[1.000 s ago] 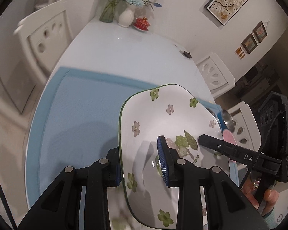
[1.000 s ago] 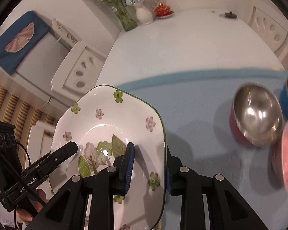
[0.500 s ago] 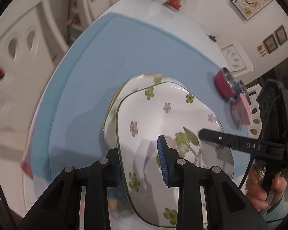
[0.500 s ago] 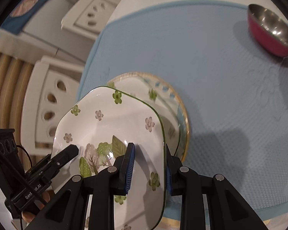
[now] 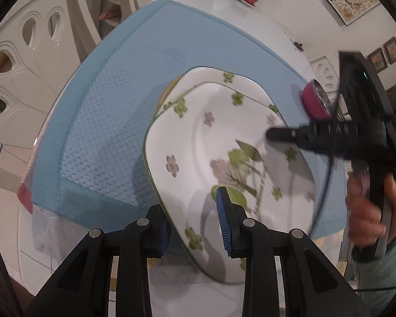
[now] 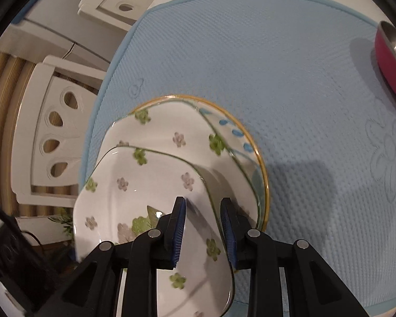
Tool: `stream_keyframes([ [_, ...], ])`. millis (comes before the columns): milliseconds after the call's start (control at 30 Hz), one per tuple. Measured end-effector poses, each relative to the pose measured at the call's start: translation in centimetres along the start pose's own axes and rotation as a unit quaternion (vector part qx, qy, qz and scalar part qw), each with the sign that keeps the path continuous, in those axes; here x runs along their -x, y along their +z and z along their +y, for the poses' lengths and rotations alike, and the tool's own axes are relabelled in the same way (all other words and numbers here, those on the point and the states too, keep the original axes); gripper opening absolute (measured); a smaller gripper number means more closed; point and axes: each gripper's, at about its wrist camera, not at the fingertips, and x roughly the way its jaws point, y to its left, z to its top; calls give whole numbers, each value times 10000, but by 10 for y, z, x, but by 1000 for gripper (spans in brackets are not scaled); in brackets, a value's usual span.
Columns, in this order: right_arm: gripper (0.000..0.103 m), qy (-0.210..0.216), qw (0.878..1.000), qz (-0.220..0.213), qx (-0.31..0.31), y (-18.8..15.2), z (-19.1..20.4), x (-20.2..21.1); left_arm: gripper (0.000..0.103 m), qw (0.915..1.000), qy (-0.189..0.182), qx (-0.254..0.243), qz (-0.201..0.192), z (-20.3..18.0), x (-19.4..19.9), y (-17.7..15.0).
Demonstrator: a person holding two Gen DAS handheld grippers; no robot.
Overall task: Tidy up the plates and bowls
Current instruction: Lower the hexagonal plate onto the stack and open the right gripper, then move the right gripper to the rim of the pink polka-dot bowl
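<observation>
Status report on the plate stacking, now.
Left gripper and right gripper both clamped on floral plate. Plate above matching plate and gold-rimmed plate. Nothing in the way.

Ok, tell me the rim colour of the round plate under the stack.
Gold-yellow rim; right wrist view.

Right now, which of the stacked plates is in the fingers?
The top floral plate, green-rimmed with a tree picture; both grippers clamp its edges. A matching floral plate and a gold-rimmed round plate lie under it on the blue mat.

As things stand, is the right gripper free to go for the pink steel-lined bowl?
Probably not. The right gripper is shut on the rim of the square floral plate, which the left gripper also grips. The pink steel-lined bowl sits clear across the blue mat.
</observation>
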Motion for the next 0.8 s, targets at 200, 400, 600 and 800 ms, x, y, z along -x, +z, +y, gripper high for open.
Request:
stream_keyframes([
  [200, 27, -109, 9998, -148, 17, 13, -2, 18, 27, 9996, -41, -232, 182, -10, -3, -1],
  [400, 27, 45, 9987, -429, -264, 14, -16, 39, 28, 9946, -560, -592, 649, -25, -5, -9],
  [600, 27, 212, 9973, -448, -535, -1, -28, 49, 30, 9897, -732, -1099, 548, -43, 15, -15],
  [800, 27, 336, 9970, -341, -614, -17, -30, 42, 30, 9941, -659, -842, 206, -24, 29, 14],
])
